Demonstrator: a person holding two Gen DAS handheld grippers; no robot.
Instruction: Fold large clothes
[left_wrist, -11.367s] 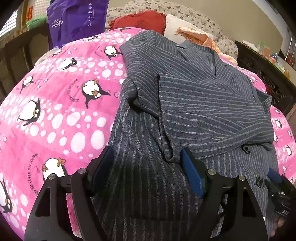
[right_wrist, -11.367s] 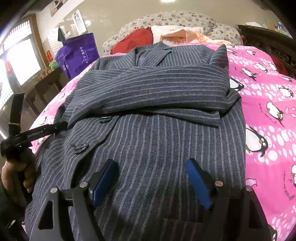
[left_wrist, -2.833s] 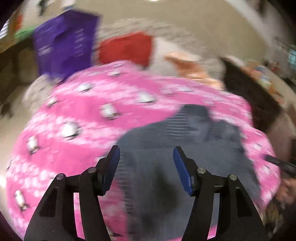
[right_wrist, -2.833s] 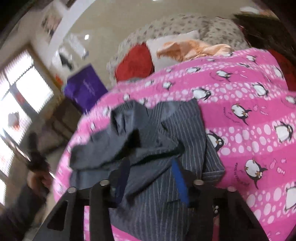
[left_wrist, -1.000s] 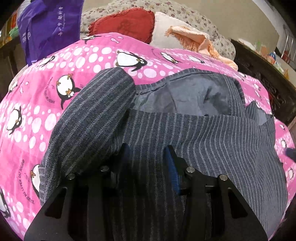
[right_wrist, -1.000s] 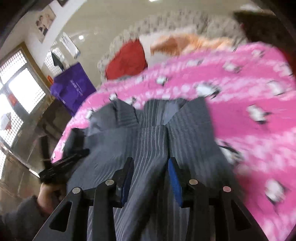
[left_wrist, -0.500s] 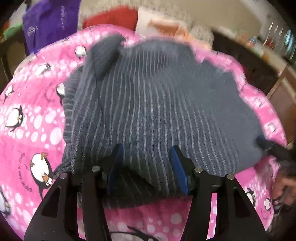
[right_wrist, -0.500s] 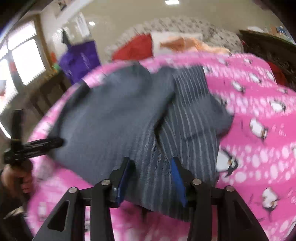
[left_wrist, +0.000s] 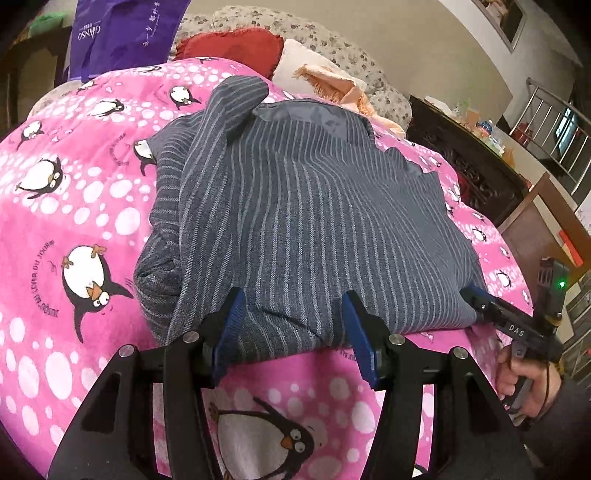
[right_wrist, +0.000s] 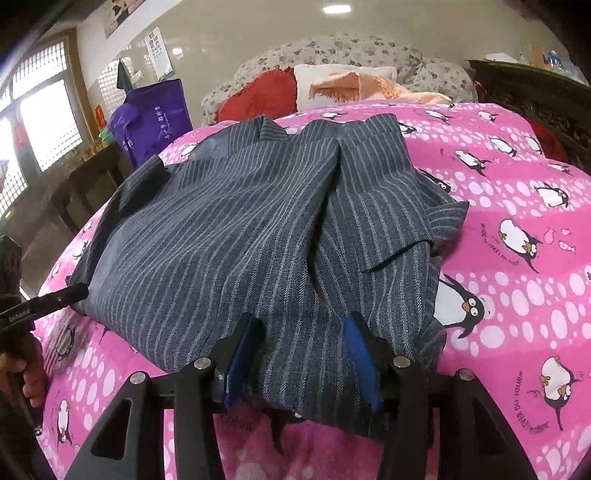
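A grey pinstriped suit jacket (left_wrist: 295, 206) lies folded in half on the pink penguin blanket (left_wrist: 62, 206), lining showing at its far edge. My left gripper (left_wrist: 295, 332) is open, its blue pads either side of the near folded edge. In the right wrist view the jacket (right_wrist: 229, 236) also lies folded, and my right gripper (right_wrist: 301, 354) is open with the fabric's near edge between its pads. The right gripper also shows in the left wrist view (left_wrist: 480, 302), at the jacket's right corner. The left gripper's tip shows in the right wrist view (right_wrist: 74, 291).
Red (right_wrist: 262, 96) and white pillows and a peach cloth (right_wrist: 365, 86) lie at the bed's head. A purple bag (right_wrist: 155, 118) stands on the left by a dark table. Dark wooden furniture (left_wrist: 461, 155) runs along the right side of the bed.
The jacket's lower half has been carried over onto its upper half and laid down. Both grippers have opened wider and now sit at the near folded edge.
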